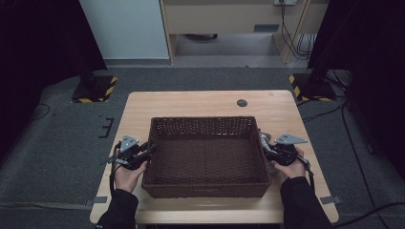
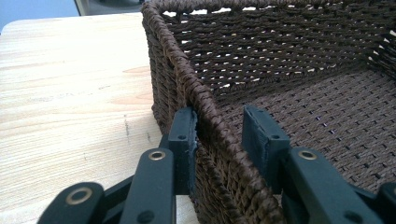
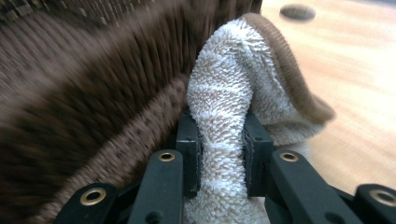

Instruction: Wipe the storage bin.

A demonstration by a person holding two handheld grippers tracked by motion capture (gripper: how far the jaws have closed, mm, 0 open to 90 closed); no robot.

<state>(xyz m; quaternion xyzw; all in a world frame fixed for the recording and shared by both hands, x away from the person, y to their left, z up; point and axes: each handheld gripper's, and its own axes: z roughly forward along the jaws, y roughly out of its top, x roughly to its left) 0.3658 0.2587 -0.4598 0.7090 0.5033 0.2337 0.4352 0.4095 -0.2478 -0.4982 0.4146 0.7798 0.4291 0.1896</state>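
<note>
A: Right, left to right. Left gripper (image 2: 219, 135) straddling basket (image 1: 207, 191) wall at the left rim; outer pad touching the weave, inner pad standing off a bit, so not clamped, can't call it a real grip.
B: Basket where?
A: Mid-table (image 1: 200, 100), empty inside. Woven cord, prob. light, semi-stiff; rim thick and rounded, walls likely to flex if pinched at one spot only. Best taken at the rim, both sides, level lift.
B: And right side?
A: Right gripper (image 3: 220, 144) clenched on towel (image 3: 224, 116), just outside the basket's right wall. Terry cloth, white w/ brown edge band; soft, limp, light, no slip risk but will droop and drag. Fine to pinch anywhere on a bunched fold, as now.
B: Any writing?
A: None legible on basket, towel or table.
</note>
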